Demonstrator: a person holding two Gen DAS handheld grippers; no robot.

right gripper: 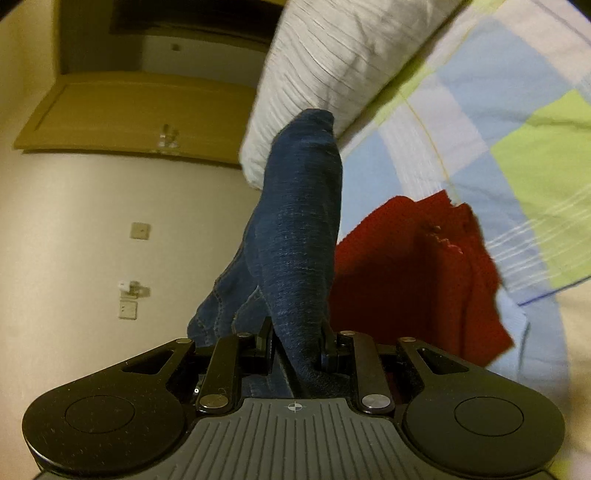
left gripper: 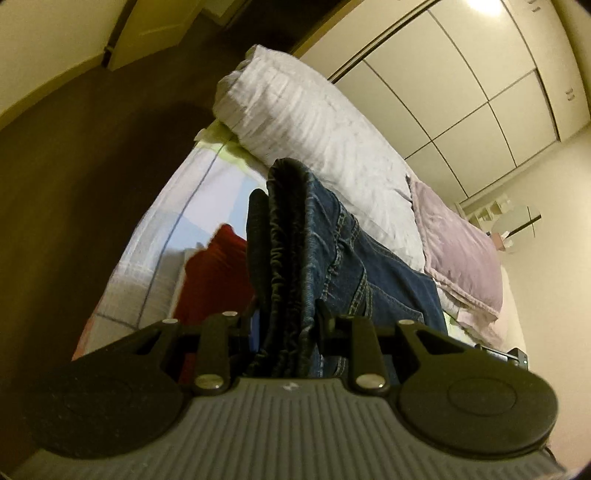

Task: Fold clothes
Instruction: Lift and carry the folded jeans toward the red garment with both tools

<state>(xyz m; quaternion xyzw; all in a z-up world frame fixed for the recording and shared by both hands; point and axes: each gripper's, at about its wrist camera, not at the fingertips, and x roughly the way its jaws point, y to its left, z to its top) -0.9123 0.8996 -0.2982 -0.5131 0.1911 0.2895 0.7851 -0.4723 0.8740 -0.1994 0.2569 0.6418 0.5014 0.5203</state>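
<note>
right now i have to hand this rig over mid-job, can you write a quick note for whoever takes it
Left gripper: shut on the gathered waistband end of the jeans.
Right gripper: shut on another bunched part of the jeans.
Jeans are held up over the bed, not laid out.
Red garment lies on the checked sheet beneath, looks unfolded.
White duvet and pink pillow sit at the far side.
Done: jeans picked up.
Left: lay them flat, fold them, then the red garment.

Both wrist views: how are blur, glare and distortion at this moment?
Left wrist view: ceiling light blown out, wardrobe doors bowed by fisheye, white duvet smeared, jeans fairly sharp. Right wrist view: checked bedsheet and red garment motion-blurred, no glare, corners vignetted.
</note>
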